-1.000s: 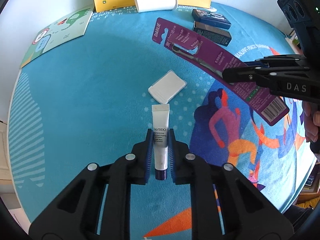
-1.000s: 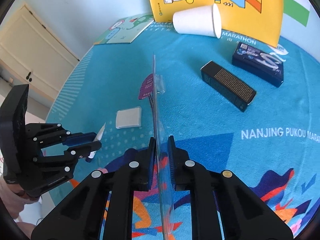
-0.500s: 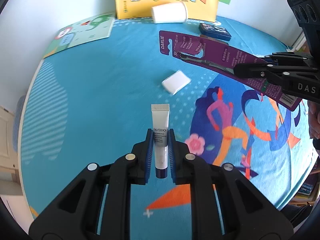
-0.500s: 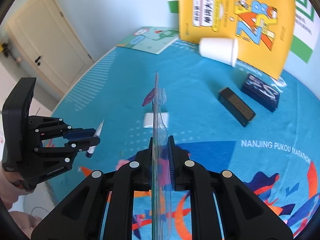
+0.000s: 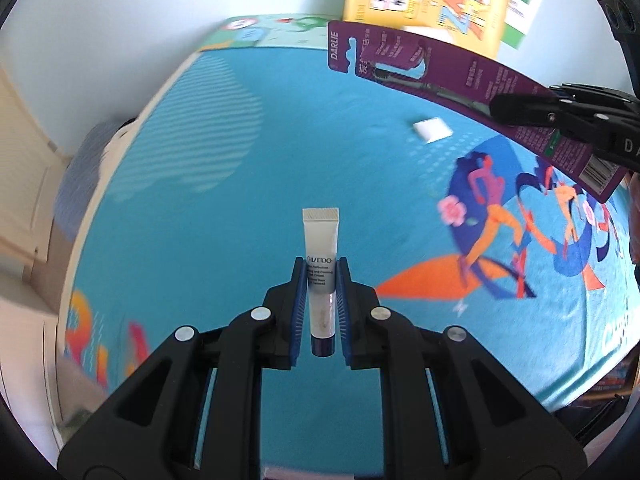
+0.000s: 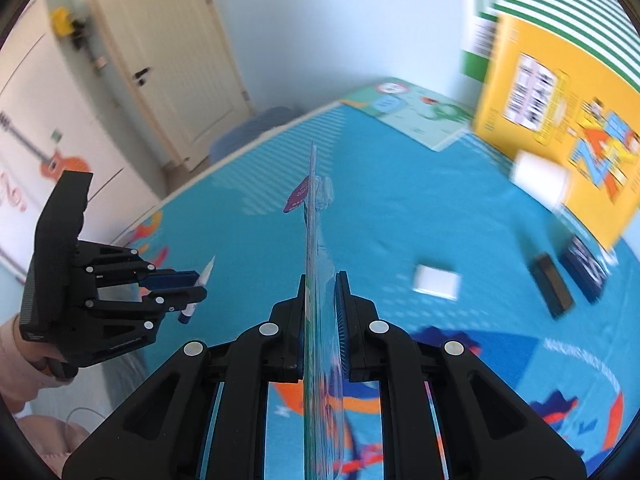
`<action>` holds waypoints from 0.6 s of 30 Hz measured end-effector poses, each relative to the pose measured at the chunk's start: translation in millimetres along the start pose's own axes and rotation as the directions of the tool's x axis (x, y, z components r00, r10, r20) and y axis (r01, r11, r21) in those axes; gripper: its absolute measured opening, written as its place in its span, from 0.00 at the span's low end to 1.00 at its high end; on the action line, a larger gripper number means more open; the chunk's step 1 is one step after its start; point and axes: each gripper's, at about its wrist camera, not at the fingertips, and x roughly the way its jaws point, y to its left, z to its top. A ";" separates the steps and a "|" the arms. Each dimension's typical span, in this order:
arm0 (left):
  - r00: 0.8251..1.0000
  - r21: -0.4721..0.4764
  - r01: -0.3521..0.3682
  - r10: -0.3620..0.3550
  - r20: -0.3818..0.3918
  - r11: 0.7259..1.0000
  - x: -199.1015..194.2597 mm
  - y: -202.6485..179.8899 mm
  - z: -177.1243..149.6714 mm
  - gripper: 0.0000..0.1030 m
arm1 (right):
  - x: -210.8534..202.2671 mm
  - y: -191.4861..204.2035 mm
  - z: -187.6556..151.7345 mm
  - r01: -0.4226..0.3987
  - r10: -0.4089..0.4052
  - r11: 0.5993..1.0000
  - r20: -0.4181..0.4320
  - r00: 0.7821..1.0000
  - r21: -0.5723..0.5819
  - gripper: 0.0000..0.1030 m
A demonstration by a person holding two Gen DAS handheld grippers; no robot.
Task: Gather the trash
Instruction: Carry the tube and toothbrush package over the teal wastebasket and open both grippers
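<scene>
My left hand-held gripper (image 5: 322,292), black with blue pads, is clamped on a small white cosmetic tube (image 5: 321,276) and angled steeply downward. My right hand-held gripper (image 6: 320,304) pinches a purple carded toothbrush pack (image 5: 472,88) edge-on. A pink sleeve (image 6: 16,364) shows behind the left one.

Both grippers have gone up and away from the blue mat (image 5: 248,184). The tube (image 5: 321,256) and the toothbrush pack (image 5: 460,80) now hang higher over it. The white pad (image 5: 433,130), the cup (image 6: 540,178) and the boxes (image 6: 554,290) look smaller and farther off.
</scene>
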 end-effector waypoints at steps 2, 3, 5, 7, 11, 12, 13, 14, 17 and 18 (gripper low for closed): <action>1.000 -0.032 -0.021 0.021 0.001 0.999 -7.7 13.6 -12.5 0.13 | 5.4 17.8 4.9 -0.028 0.027 0.999 -0.004 1.000 -0.036 0.13; 0.999 -0.055 -0.036 0.036 0.002 0.998 -13.1 22.4 -21.3 0.13 | 9.0 29.2 7.1 -0.046 0.045 0.997 -0.010 0.999 -0.057 0.13; 0.998 -0.088 -0.060 0.060 0.001 0.994 -21.1 35.3 -34.9 0.13 | 14.7 49.5 10.8 -0.078 0.077 0.993 -0.019 0.997 -0.093 0.13; 0.996 -0.134 -0.089 0.090 0.001 0.987 -32.0 51.7 -53.4 0.13 | 21.2 72.1 13.6 -0.112 0.108 0.984 -0.033 0.994 -0.136 0.13; 0.990 -0.214 -0.139 0.140 -0.007 0.967 -51.1 80.0 -88.6 0.13 | 35.1 122.5 19.3 -0.186 0.175 0.957 -0.068 0.982 -0.224 0.13; 0.988 -0.238 -0.153 0.155 -0.011 0.959 -56.6 88.4 -99.6 0.13 | 39.1 137.0 20.5 -0.207 0.193 0.946 -0.080 0.978 -0.247 0.13; 0.986 -0.260 -0.166 0.168 -0.015 0.951 -61.3 95.5 -109.1 0.13 | 43.4 152.7 21.9 -0.228 0.210 0.935 -0.092 0.973 -0.273 0.13; 0.984 -0.281 -0.177 0.179 -0.018 0.943 -65.8 101.8 -118.6 0.13 | 46.4 161.1 23.1 -0.241 0.221 0.927 -0.100 0.970 -0.288 0.13; 0.977 -0.348 -0.210 0.212 -0.032 0.914 -79.7 122.4 -149.7 0.13 | 58.7 205.6 24.9 -0.298 0.263 0.884 -0.142 0.954 -0.361 0.13; 0.974 -0.374 -0.221 0.223 -0.039 0.901 -83.9 129.0 -161.0 0.13 | 61.1 215.7 24.2 -0.309 0.272 0.873 -0.150 0.951 -0.379 0.13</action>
